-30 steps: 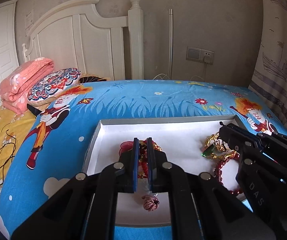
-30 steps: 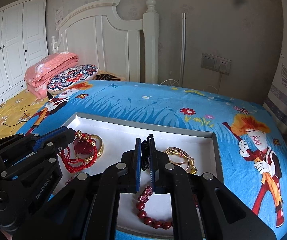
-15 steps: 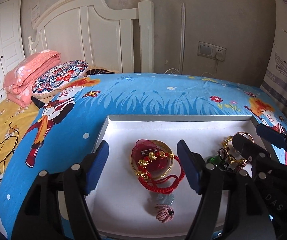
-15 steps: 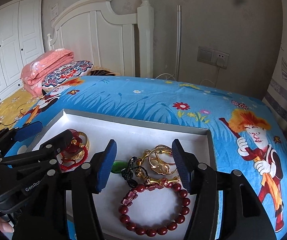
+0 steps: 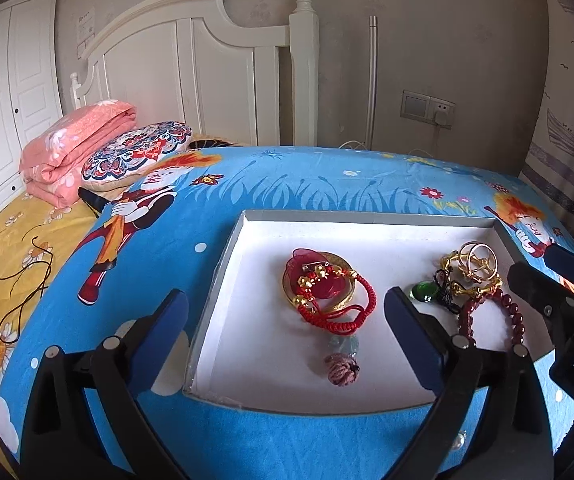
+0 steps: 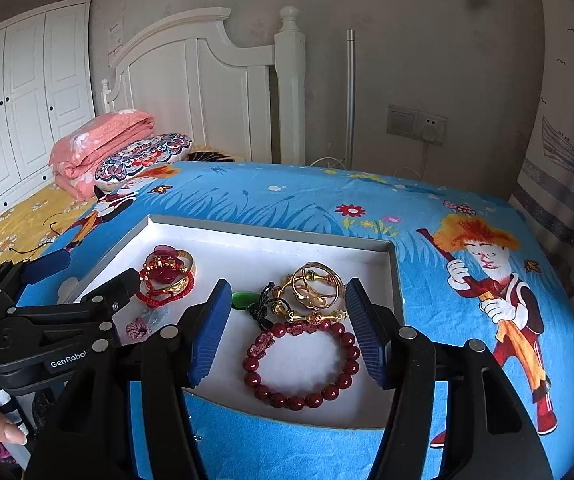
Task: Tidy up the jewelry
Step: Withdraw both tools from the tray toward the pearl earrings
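Resting on the blue cartoon bedspread [image 5: 271, 184], a shallow white tray [image 5: 223, 280] holds two clusters of jewelry.
The left gripper [image 5: 285, 316] and right gripper [image 6: 287, 330] hover spread wide, gripping nothing; the red cord bracelet [image 5: 343, 312] with a gold bangle [image 5: 327, 306] lies left, the dark red bead bracelet [image 6: 307, 360], gold rings [image 6: 317, 286] and green pendant [image 6: 242, 300] right.

Left gripper [image 5: 287, 316] hangs level, jaws spread wide, holding nothing. Right gripper [image 6: 289, 320] alongside, equally splayed and empty.

White headboard [image 5: 191, 68], beige wall [image 5: 427, 32], white wardrobe [image 6: 27, 92], daylight
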A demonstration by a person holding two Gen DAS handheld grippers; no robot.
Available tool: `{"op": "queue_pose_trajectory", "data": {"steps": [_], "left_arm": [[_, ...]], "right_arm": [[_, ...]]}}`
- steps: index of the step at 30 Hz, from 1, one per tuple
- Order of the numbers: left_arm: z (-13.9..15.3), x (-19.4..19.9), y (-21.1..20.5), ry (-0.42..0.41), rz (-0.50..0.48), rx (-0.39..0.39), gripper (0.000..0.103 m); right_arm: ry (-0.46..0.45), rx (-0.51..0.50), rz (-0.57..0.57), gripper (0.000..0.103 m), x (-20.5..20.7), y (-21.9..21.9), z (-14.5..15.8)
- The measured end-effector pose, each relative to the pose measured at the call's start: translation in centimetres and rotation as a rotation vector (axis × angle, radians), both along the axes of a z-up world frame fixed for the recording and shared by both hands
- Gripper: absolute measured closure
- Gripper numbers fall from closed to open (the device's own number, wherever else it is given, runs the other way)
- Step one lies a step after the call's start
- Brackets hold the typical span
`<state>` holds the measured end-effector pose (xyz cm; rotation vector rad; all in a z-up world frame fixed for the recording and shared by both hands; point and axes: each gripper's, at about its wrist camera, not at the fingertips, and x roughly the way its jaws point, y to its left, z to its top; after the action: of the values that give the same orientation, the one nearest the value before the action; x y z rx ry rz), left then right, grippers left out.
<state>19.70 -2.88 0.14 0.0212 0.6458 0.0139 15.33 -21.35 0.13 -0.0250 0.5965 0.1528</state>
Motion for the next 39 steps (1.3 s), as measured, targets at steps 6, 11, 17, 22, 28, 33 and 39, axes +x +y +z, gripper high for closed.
{"op": "queue_pose_trajectory", "data": {"steps": [6, 11, 17, 22, 28, 33, 39], "left_arm": [[-0.5, -1.1, 0.5, 0.017, 0.015, 0.003, 0.005], [-0.7, -2.3, 0.5, 0.024, 0.01, 0.006, 0.005], [-1.0, -4.0, 0.1, 0.031, 0.006, 0.025, 0.005], [-1.4, -5.5, 0.2, 0.066, 0.005, 0.018, 0.005], [-2.4, -7.5, 0.8, 0.093, 0.004, 0.018, 0.005], [-2.9, -8.6, 1.1, 0.102, -0.001, 0.014, 0.005], [-4.0, -9.6, 0.8, 0.108, -0.016, 0.043, 0.005]], "right_arm": [[0.009, 0.01, -0.008, 0.039, -1.5, -0.2, -0.8], [0.007, 0.019, -0.01, 0.037, -3.0, -0.4, -1.1], [0.025, 0.024, 0.002, 0.037, -4.5, -0.2, -1.6], [0.048, 0.003, 0.013, 0.037, -6.1, 0.9, -2.5], [0.093, -0.012, 0.032, 0.043, -6.7, 1.7, -3.1], [0.137, 0.003, 0.036, 0.051, -7.4, 2.2, -4.2], [0.175, -0.005, 0.046, 0.057, -7.7, 3.2, -5.4]]}}
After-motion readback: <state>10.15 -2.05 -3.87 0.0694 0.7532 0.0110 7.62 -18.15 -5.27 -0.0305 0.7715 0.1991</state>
